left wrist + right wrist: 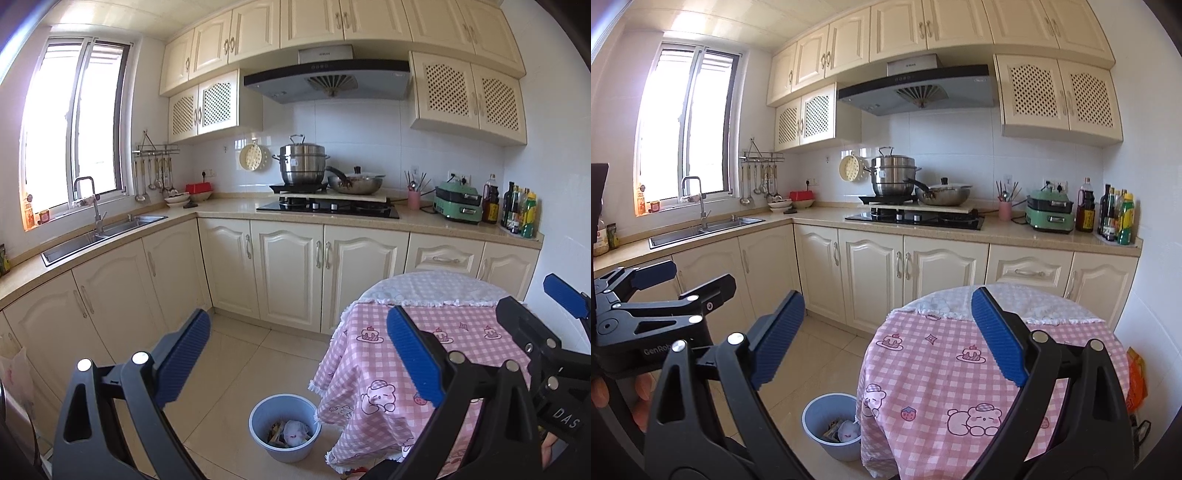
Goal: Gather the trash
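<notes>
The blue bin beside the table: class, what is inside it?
The bin holds crumpled white paper and some yellowish wrappers. Its bottom is covered by the trash, and in the right wrist view the tablecloth hides part of its rim.

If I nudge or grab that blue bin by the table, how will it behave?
The blue bin looks like thin plastic holding only a few wrappers, so probably light and apt to slide on the smooth floor tiles. Its narrower base suggests a rim push could tip it. The rim may flex when pinched.
</notes>
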`<act>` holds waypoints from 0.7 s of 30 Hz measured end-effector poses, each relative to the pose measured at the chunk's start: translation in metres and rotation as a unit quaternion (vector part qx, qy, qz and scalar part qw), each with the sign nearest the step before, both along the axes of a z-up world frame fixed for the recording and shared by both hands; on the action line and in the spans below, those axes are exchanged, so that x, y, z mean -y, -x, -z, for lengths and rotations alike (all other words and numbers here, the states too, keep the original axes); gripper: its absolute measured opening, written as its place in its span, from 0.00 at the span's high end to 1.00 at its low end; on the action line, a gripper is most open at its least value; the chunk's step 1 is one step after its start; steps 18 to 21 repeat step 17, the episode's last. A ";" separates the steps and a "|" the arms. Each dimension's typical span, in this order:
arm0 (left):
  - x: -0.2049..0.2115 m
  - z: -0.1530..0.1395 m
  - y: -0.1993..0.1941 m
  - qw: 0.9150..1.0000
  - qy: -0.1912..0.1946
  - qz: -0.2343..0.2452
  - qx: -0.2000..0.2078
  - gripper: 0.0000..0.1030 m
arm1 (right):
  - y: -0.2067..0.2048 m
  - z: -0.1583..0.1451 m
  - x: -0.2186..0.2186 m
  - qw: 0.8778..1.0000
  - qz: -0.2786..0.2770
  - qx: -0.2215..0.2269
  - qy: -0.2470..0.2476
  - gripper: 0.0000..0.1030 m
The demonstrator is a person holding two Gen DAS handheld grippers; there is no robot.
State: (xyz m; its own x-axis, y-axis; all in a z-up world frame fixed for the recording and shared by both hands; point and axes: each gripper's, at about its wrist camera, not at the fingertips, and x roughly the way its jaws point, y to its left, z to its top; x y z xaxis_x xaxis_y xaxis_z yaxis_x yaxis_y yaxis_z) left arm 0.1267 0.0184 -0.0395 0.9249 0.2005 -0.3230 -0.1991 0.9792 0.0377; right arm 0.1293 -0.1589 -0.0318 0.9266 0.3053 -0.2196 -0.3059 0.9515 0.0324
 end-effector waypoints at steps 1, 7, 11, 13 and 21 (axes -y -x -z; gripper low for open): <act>0.001 0.001 -0.004 1.000 -0.002 -0.001 -0.002 0.08 | -0.004 0.001 0.001 1.000 0.000 -0.003 -0.001 0.12; 0.008 0.006 -0.029 1.000 -0.011 -0.011 -0.016 0.08 | -0.032 0.010 0.008 1.000 -0.003 -0.020 -0.011 0.12; 0.014 0.009 -0.044 0.999 -0.017 -0.015 -0.025 0.08 | -0.046 0.016 0.015 0.999 -0.001 -0.029 -0.017 0.12; 0.019 0.011 -0.052 0.999 -0.021 -0.014 -0.030 0.08 | -0.054 0.021 0.022 0.999 0.003 -0.036 -0.022 0.12; 0.032 0.020 -0.071 0.998 -0.034 -0.011 -0.047 0.08 | -0.071 0.030 0.036 0.998 0.017 -0.051 -0.025 0.12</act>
